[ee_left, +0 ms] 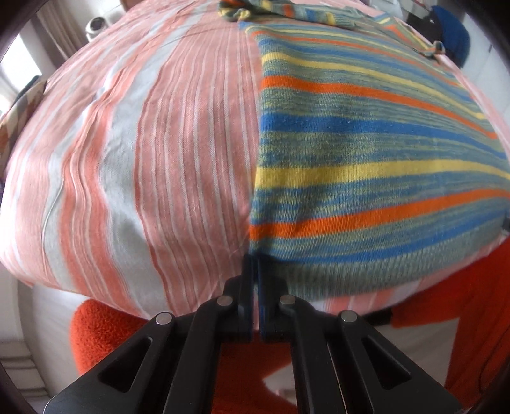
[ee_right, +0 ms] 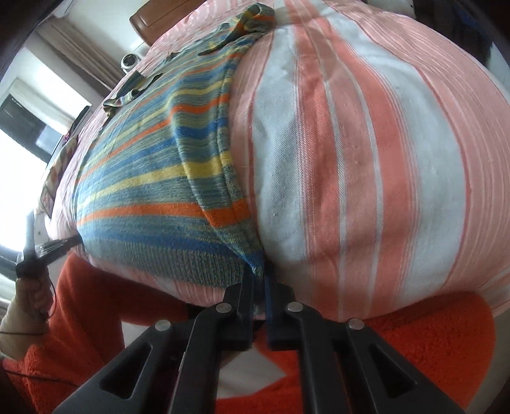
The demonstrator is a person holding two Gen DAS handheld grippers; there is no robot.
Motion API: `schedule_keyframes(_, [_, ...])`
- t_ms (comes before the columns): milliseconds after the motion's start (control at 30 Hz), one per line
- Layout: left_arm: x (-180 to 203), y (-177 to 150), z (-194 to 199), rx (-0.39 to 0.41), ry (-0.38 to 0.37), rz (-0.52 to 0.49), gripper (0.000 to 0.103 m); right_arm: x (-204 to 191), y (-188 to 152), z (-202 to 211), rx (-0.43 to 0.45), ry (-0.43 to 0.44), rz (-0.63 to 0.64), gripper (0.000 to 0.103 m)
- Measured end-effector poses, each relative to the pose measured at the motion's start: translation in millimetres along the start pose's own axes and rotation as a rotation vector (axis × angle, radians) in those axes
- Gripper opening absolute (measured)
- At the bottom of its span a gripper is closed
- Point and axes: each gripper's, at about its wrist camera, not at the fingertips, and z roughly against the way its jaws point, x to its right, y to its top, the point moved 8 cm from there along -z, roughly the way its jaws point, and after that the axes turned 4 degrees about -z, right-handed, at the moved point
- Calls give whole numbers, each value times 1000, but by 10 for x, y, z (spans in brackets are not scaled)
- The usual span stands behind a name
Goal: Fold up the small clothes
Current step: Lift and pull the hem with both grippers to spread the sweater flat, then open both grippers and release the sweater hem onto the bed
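Left tool (ee_left: 256, 270) clenched on the near left corner of the striped knit garment (ee_left: 366, 165). Right tool (ee_right: 258, 277) clamped on the near right corner of the same garment, hem pinched between the fingers. Garment spread flat over the near part of the bed, on the pink and white striped sheet (ee_left: 134, 153), a crumpled part bunched at its far end. Beyond the near edge of the bed, orange fleece clothing (ee_right: 414, 334) below both tools.

Pink-striped bed (ee_right: 366, 159), curtained bright window (ee_right: 28, 127), wooden headboard (ee_right: 149, 19)
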Motion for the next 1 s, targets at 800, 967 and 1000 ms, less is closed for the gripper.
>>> schedule_keyframes(800, [-363, -738, 1204, 67, 31, -48, 34, 101, -184, 315, -46, -178, 83, 35])
schedule_keyframes(967, [-282, -205, 1634, 244, -45, 6, 56, -74, 182, 809, 147, -220, 123, 36])
schedule_keyframes(1000, [-222, -60, 1621, 270, -64, -1, 60, -186, 274, 870, 177, -197, 134, 36])
